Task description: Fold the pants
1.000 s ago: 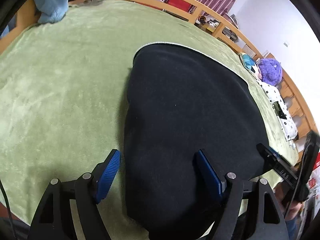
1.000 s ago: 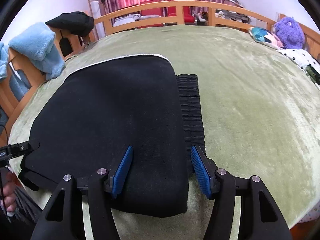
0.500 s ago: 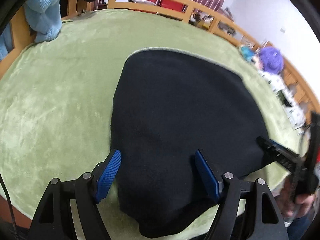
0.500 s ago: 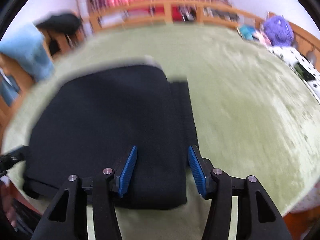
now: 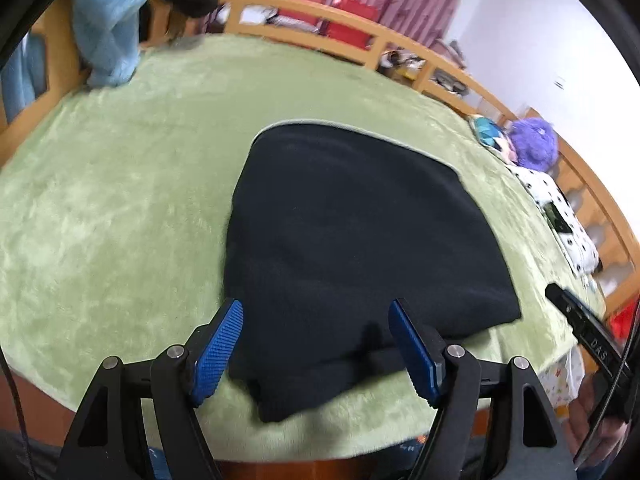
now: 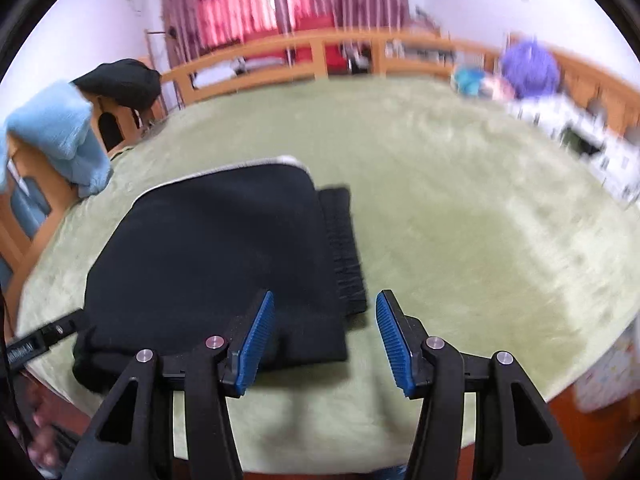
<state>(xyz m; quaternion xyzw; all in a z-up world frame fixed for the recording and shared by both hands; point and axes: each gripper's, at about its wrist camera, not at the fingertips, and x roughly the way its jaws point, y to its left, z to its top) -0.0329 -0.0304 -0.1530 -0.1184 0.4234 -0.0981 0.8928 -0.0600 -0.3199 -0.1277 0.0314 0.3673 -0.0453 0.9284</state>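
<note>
Both hand-held grippers have drawn back toward the near edge of the bed since the earlier frames, so more green blanket (image 5: 120, 200) shows ahead of the pants. Left hand-held gripper (image 5: 318, 350): jaws spread apart, empty, above the near end of the folded black pants (image 5: 352, 240). Right hand-held gripper (image 6: 325, 338): jaws likewise apart, holding nothing, over the pants' near right corner. Pants lie flat on the blanket, ribbed waistband (image 6: 342, 248) protruding along the right side. Purple plush toy (image 5: 534, 144) sits by the wooden rail (image 5: 304, 32).
</note>
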